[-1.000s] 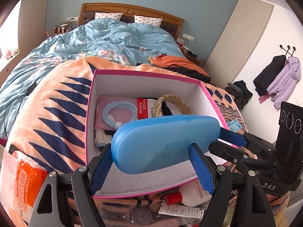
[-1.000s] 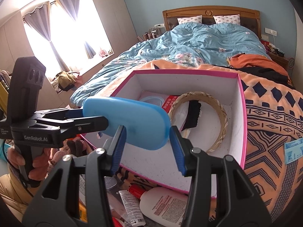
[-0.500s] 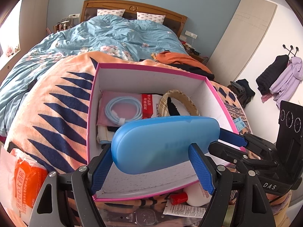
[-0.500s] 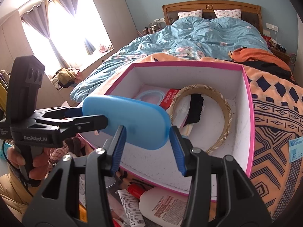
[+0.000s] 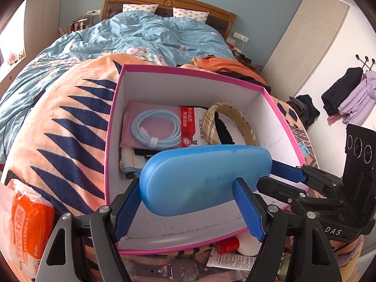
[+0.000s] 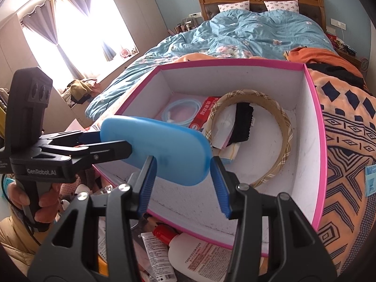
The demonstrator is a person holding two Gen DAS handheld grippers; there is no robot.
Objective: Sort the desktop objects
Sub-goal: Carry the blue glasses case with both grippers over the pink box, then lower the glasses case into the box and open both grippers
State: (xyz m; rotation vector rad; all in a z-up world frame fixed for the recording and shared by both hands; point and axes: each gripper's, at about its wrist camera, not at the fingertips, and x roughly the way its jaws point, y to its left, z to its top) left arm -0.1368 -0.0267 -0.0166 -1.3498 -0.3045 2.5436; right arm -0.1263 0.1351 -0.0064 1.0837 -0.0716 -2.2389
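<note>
Together, the left gripper (image 5: 188, 202) and right gripper (image 6: 183, 178) each clamp the blue case (image 5: 204, 178), held mid-frame above the pink box (image 5: 188, 70). Only the left view's lower left shows an orange packet (image 5: 30, 221); only the right view's upper left shows the window (image 6: 77, 30).

the box (image 5: 112, 127) stands on the blanket (image 5: 70, 122), which lies on the bed (image 5: 152, 33). inside the box, a cable packet (image 5: 152, 128) lies at the left and a headband (image 5: 229, 123) at the right, on the floor of the box. the case (image 5: 204, 178) hangs above the near part of the box, the left gripper (image 5: 188, 208) at its near side, the right gripper (image 6: 183, 183) at its right end. before the box lie a bottle (image 6: 199, 256), a tube (image 6: 155, 249) and a watch (image 5: 183, 270). a tissue pack (image 5: 30, 223) lies left of the box.
</note>
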